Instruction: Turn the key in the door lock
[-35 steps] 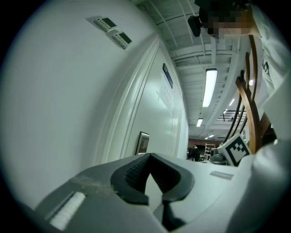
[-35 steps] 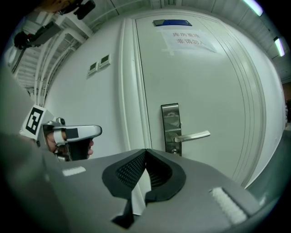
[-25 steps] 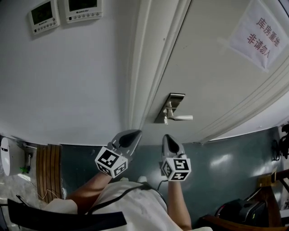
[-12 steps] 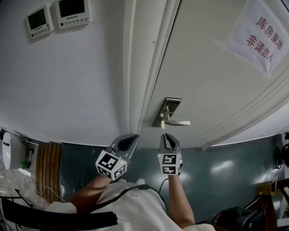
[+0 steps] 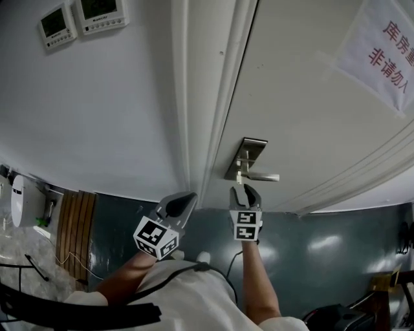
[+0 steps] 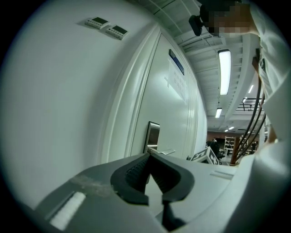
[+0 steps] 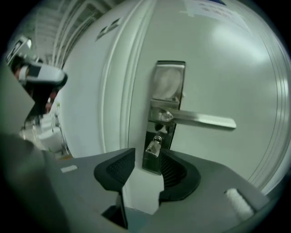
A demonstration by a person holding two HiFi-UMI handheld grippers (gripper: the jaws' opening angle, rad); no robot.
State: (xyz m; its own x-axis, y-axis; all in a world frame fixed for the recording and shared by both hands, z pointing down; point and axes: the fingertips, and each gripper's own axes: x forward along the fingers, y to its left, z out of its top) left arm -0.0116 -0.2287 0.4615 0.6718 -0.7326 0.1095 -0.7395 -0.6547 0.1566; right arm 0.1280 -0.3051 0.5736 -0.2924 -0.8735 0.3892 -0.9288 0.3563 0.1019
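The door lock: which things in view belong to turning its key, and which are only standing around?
For the job:
key
lock plate
right tongs, opening, key ahead and not gripped

Not for the job:
wall control panels
paper notice
door handle
left tongs, shut, empty

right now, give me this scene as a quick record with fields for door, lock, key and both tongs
door: white door, closed against its frame
lock: silver metal lock plate with a straight silver lever handle, which is level
key: small silver key in the keyhole below the lever
right tongs: jaws opening, key in line between the tips, pads not on it
left tongs: shut, empty, low beside the door frame
wall: two white wall control panels
notice: white paper notice with red print, on the door
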